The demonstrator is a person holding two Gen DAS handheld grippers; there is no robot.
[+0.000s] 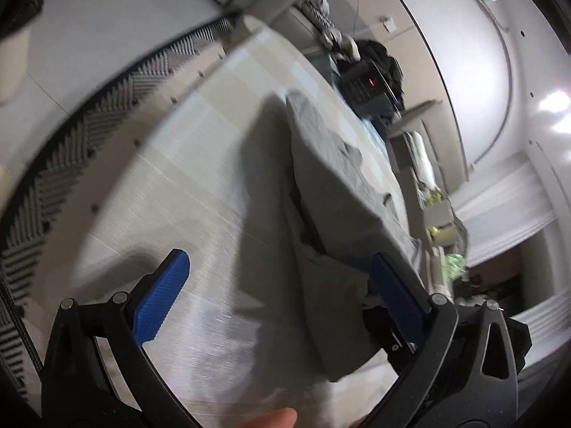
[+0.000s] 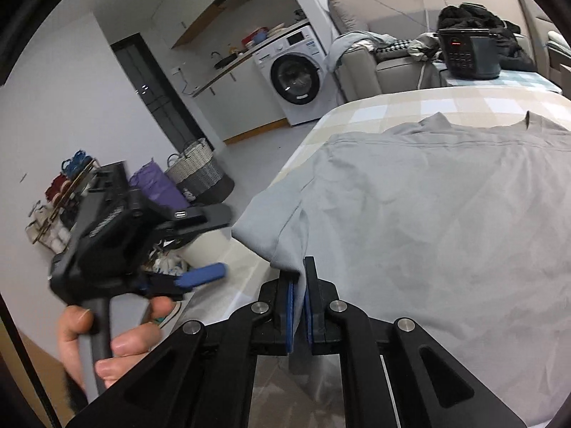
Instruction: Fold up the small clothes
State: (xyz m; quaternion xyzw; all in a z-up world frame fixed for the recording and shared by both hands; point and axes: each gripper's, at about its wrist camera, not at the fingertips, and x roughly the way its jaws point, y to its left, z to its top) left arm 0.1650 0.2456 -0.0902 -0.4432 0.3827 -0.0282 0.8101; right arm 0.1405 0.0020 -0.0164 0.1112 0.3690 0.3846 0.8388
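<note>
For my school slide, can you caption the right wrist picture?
The right gripper pinches a grey shirt edge, while the left gripper waits open.

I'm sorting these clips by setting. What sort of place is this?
Most likely a small lived-in flat: a washing machine under a kitchen counter, a sofa strewn with clothes, and laundry baskets on the floor.

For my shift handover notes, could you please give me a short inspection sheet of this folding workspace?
Surface: pale checked tablecloth.
Job's things: grey cotton T-shirt spread flat, one edge lifted.
Clutter: dark cooker with red display on an adjoining checked surface at the far end.
Grippers: right hand-held gripper shut on the shirt's edge; left hand-held gripper open beside the shirt.
Cables: one on the far wall.
Surroundings: white washing machine, woven baskets.
</note>
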